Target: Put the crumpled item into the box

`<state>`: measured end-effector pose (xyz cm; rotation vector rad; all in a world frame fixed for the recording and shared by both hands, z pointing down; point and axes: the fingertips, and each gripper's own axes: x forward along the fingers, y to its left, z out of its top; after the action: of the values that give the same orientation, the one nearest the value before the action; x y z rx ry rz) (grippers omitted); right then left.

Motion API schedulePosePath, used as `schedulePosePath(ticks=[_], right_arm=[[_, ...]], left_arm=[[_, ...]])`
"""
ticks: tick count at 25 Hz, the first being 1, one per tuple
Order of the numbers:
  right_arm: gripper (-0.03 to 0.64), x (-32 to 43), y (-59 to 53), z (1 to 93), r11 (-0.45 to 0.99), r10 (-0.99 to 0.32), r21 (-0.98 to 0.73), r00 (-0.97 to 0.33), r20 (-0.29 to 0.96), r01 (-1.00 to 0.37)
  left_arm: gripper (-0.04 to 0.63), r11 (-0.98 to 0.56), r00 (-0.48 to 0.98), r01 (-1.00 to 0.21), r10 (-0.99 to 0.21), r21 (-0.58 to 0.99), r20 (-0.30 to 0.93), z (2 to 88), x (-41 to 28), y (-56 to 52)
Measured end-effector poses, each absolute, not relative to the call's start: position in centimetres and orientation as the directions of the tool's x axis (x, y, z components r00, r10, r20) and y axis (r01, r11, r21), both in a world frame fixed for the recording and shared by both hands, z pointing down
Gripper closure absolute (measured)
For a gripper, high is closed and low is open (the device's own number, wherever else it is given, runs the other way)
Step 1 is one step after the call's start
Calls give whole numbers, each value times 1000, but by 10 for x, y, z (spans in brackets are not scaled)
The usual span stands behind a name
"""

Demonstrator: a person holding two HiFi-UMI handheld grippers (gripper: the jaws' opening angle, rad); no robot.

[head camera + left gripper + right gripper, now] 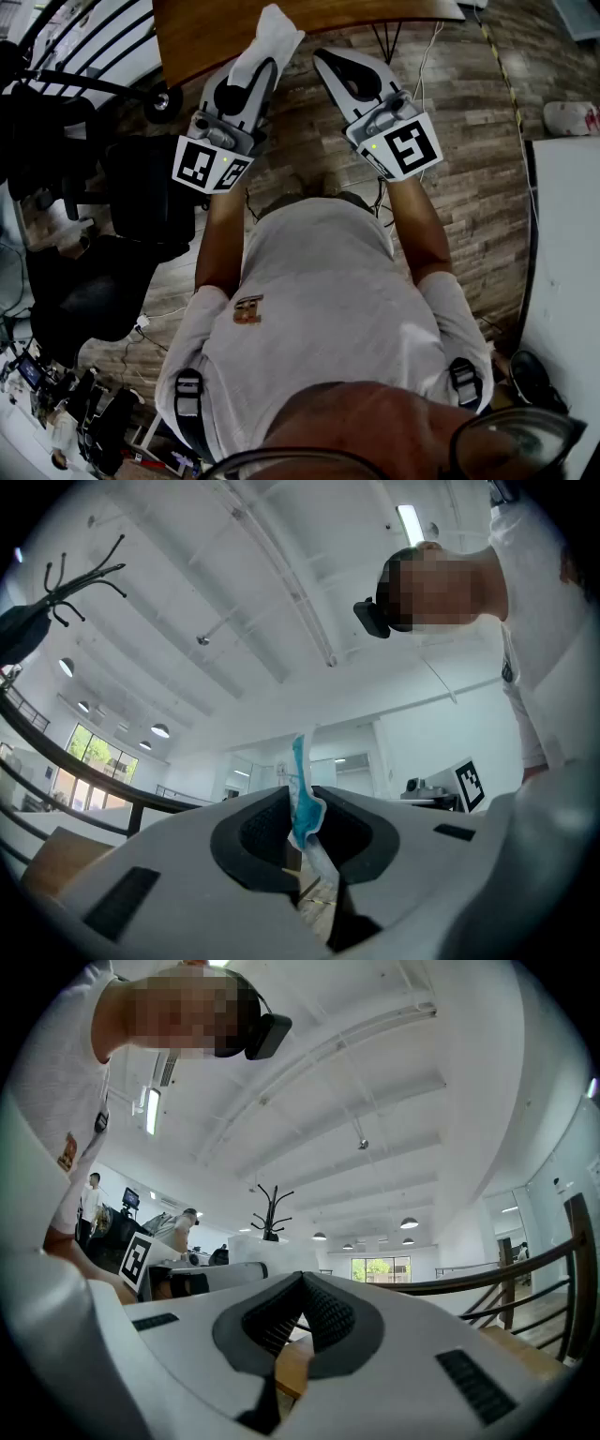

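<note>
Wood-plank floor (469, 169) fills the head view beneath the person in a white shirt (319, 309). The brown wooden bench (216, 28) lies along the top edge. The left gripper (302, 794) is closed narrowly on the crumpled white-and-teal wrapper (306, 808), which it holds in the air near the bench edge. The right gripper (302, 1277), beside the left one, has its jaws together with nothing between them.
</note>
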<state>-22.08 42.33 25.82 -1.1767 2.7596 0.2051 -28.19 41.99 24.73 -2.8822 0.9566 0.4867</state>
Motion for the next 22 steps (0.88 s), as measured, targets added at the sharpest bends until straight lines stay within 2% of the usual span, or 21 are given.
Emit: schedulePosePath(ticks=[9,22], right_arm=[[584,-211,426,256,687,-704,67,-686,-184,-724],[584,-141,412,255,685,-704,54,-679,-207,-727]], left_arm=[[518,-799,754,-600,-578,33,-313,245,-273,423],[518,-795,741,-604,-584,51,-331,244,-217,402]])
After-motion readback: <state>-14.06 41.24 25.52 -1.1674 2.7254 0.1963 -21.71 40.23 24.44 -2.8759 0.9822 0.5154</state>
